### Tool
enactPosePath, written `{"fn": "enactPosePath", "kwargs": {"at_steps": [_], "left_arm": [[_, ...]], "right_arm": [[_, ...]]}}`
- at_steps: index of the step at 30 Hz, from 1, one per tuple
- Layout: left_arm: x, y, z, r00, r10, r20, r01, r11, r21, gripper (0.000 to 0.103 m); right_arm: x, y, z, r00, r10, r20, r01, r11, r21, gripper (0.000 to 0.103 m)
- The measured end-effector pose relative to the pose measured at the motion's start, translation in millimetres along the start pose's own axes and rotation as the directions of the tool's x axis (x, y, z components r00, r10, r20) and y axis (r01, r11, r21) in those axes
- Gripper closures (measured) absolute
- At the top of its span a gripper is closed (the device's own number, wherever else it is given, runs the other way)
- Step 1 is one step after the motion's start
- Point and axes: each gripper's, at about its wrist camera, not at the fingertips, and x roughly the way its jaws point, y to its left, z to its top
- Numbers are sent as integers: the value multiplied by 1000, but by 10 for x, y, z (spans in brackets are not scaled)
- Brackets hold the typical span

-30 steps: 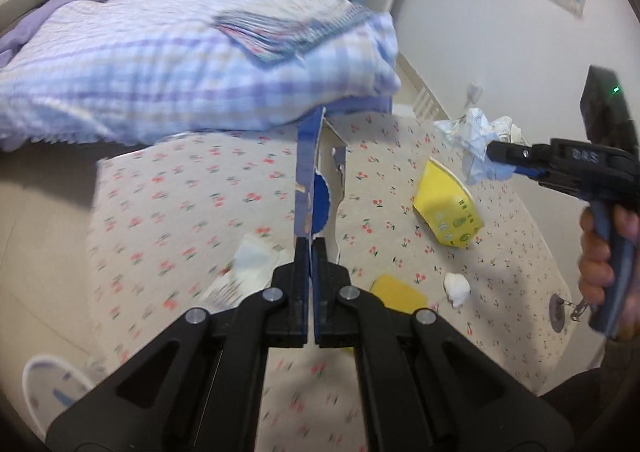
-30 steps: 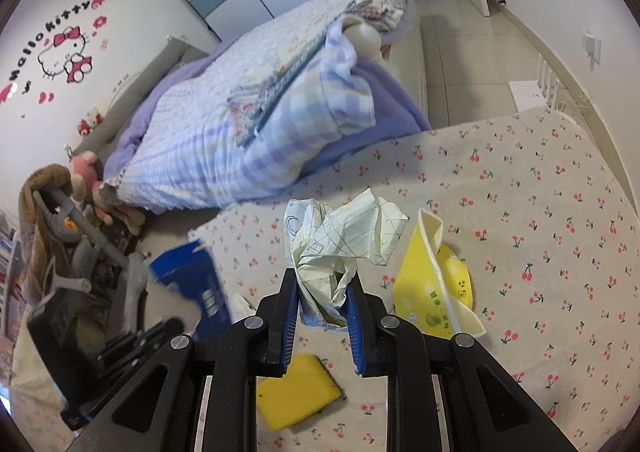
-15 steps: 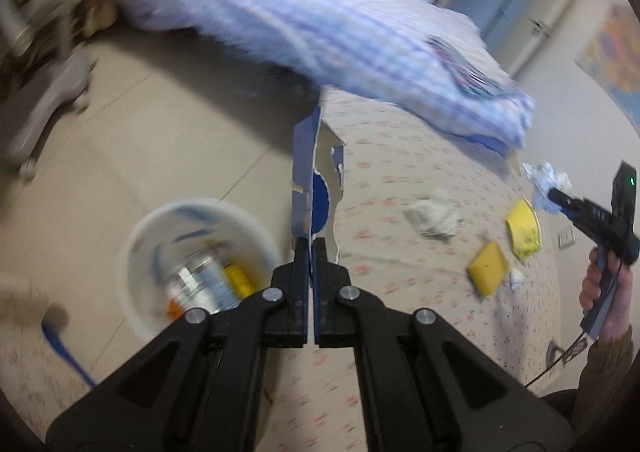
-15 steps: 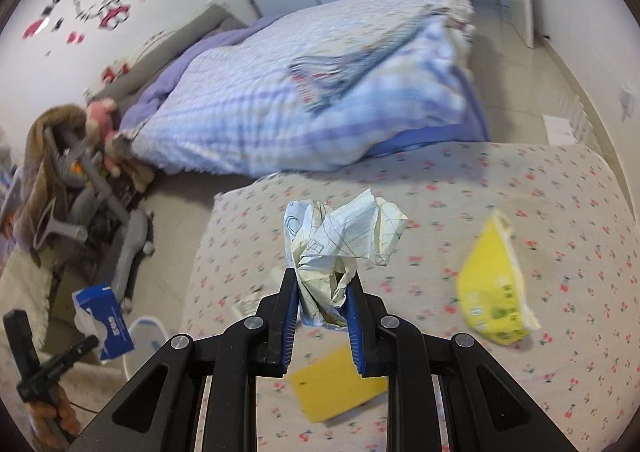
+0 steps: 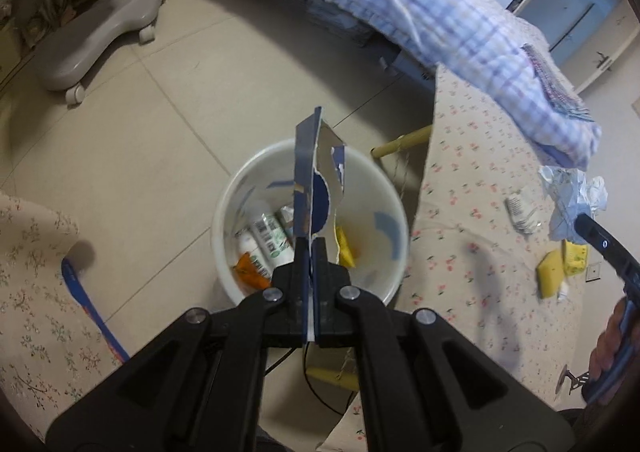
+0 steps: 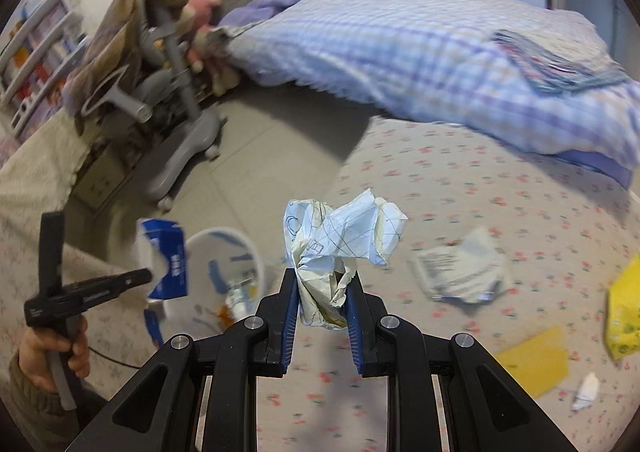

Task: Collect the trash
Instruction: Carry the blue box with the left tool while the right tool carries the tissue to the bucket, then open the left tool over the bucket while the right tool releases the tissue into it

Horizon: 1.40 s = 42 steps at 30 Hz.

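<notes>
Over the bin (image 5: 308, 228), the left hand-held gripper (image 5: 311, 252) now holds the torn blue carton (image 5: 316, 187). A second ago that view showed the carton above the tabletop, with the bin only at the lower left edge; half a second ago the bin sat to the left of the carton. The carton has therefore been carried off the tabletop (image 5: 472, 252) to the drop point, and judging from this, release is the next step for the left side.

Left hand-held gripper: fingers pressed nearly together, pinching the lower edge of the carton, which stands upright above the bin opening. Bottles and wrappers already lie in the bin.

Right hand-held gripper (image 6: 322, 304): fingers partly closed, pinching the crumpled paper (image 6: 344, 244) at its lower end. The grip looks the same as a second ago. The paper hangs above the near left part of the tabletop, to the right of the bin, not yet over it. It likely needs a further shift left before release.

Remaining on the tabletop: a white wrapper (image 6: 464, 272), a yellow sponge (image 6: 536, 364), a yellow pack (image 6: 624, 316) at the right edge and a small white scrap (image 6: 586, 392). The task is judged to be partly done.
</notes>
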Motion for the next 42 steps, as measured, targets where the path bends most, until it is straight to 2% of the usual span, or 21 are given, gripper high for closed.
{"fn": "enactPosePath", "kwargs": {"at_steps": [5, 10, 22, 23, 24, 26, 29, 33, 42], "left_arm": [[78, 126, -34, 999, -3, -37, 1, 999, -48, 101], [87, 196, -35, 999, 12, -34, -14, 997, -74, 101], [315, 198, -85, 992, 97, -81, -105, 990, -97, 101], [330, 194, -87, 990, 111, -86, -119, 988, -96, 95], [349, 194, -94, 988, 121, -94, -130, 987, -98, 84], [357, 227, -97, 988, 117, -105, -129, 985, -117, 76], [275, 284, -54, 992, 94, -82, -106, 983, -152, 76], [133, 362, 20, 993, 113, -25, -115, 973, -200, 76], [27, 386, 50, 995, 94, 18, -86, 964, -253, 73]], "right_arm": [[357, 554, -96, 998, 41, -53, -46, 993, -109, 80], [545, 847, -148, 995, 79, -64, -88, 982, -166, 80], [930, 1172, -228, 991, 88, -102, -108, 970, -218, 80], [941, 1174, -234, 991, 85, -102, -106, 969, -221, 80], [961, 1182, -232, 991, 82, -102, -103, 969, -225, 80], [978, 1168, -230, 992, 76, -100, -97, 969, -227, 80], [1084, 1135, -216, 990, 81, -117, -105, 971, -213, 80], [1223, 1188, -240, 985, 84, -149, -116, 967, -226, 79], [1462, 1463, -199, 977, 126, -173, -164, 960, -228, 73]]}}
